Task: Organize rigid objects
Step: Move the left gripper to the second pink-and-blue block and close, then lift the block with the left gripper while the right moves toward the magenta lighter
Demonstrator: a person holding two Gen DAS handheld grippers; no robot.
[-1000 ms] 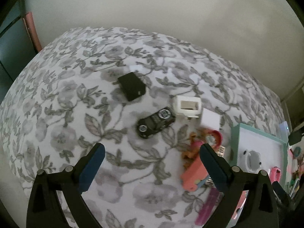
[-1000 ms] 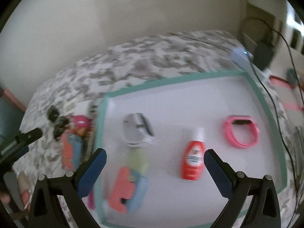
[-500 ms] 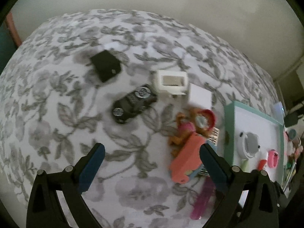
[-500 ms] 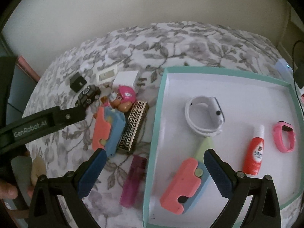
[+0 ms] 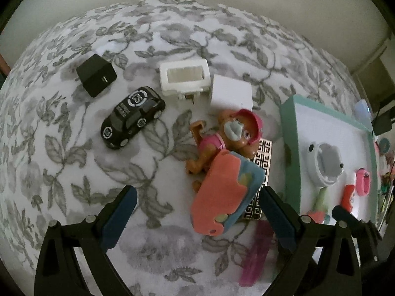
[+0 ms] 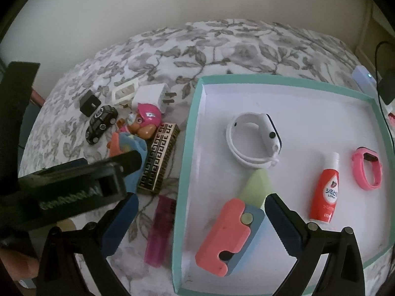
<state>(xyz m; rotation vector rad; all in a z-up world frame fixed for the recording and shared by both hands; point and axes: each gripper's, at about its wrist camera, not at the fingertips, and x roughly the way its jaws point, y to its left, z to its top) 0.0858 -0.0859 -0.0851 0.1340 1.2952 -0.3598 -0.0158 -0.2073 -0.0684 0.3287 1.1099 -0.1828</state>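
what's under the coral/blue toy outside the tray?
The coral and blue toy lies over the gold patterned case and against the dog figure. Most of the case's near end is covered; anything beneath is hidden.

From my right wrist view my left tool (image 6: pixel 74 182) blurs across the coral-and-blue block (image 6: pixel 128 148), hiding its lower half, while in the left wrist view that block (image 5: pixel 226 197) covers most of the patterned box (image 5: pixel 263 155), and the tray (image 5: pixel 287 153) runs behind my finger.
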